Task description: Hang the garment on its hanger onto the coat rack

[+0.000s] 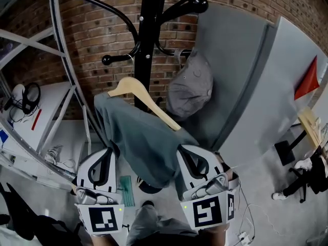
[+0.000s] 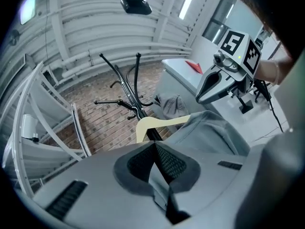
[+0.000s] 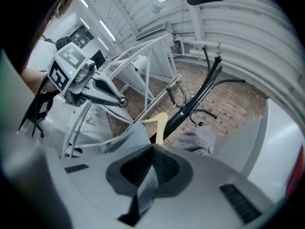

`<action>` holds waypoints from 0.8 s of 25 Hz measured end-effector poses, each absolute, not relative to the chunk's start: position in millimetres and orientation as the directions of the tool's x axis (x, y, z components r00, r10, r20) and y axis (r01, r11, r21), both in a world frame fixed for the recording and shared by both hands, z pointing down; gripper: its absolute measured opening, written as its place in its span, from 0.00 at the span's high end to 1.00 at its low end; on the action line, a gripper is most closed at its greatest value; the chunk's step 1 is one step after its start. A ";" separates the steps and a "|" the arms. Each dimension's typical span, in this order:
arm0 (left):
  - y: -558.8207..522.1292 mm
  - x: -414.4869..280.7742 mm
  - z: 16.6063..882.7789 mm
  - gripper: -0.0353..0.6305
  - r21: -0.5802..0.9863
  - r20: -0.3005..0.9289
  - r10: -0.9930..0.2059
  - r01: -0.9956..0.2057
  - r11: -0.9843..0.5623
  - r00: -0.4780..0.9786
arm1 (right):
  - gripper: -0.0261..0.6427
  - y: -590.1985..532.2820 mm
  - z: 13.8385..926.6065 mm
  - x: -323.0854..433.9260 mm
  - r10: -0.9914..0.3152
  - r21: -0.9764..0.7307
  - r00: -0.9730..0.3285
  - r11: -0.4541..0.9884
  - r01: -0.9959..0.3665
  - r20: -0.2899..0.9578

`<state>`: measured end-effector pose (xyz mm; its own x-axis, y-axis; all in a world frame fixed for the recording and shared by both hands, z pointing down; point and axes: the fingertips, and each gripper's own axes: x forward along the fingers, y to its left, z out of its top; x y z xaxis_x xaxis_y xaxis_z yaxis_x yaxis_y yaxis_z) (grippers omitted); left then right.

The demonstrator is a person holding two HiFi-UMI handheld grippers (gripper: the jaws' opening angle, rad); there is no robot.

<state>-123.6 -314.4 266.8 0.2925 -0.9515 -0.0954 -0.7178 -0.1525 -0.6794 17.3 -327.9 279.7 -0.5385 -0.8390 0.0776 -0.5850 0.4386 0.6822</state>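
Note:
A grey-green garment (image 1: 143,142) hangs over a pale wooden hanger (image 1: 148,104) in front of the black coat rack (image 1: 148,35). My left gripper (image 1: 108,150) is shut on the garment's left edge. My right gripper (image 1: 182,150) is shut on its right edge. In the left gripper view the jaws meet (image 2: 155,144) with a fold of cloth (image 2: 159,180) pinched between them, and the hanger (image 2: 157,123) and rack (image 2: 131,92) lie beyond. The right gripper view shows its closed jaws (image 3: 152,147) nipping a strip of fabric (image 3: 145,185). The hanger's hook is hidden.
A grey cap (image 1: 190,88) hangs on a rack hook on the right. A curved white metal frame (image 1: 61,60) stands to the left and grey panels (image 1: 241,76) to the right, with a brick wall (image 1: 102,29) behind. Headphones (image 1: 28,96) lie on a white table.

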 end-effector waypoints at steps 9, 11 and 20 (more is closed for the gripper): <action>-294.4 -129.2 260.7 0.94 -0.639 -0.112 -0.964 -0.761 -0.116 0.241 | 0.93 -307.6 272.9 22.8 -0.839 0.694 -0.541 0.422 -0.584 0.056; -293.9 -129.6 261.3 0.94 -0.642 -0.103 -0.966 -0.758 -0.118 0.238 | 0.93 -306.4 271.6 23.1 -0.840 0.694 -0.540 0.419 -0.586 0.052; -301.7 -129.6 266.8 0.94 -0.655 -0.073 -0.970 -0.744 -0.130 0.233 | 0.93 -315.3 272.0 27.5 -0.861 0.697 -0.507 0.390 -0.602 0.043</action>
<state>-129.6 -301.7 266.8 0.2334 -0.9697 -0.0727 -0.7442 -0.1300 -0.6552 27.5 -315.3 272.0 -0.5070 -0.8608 0.0434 -0.6020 0.3897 0.6969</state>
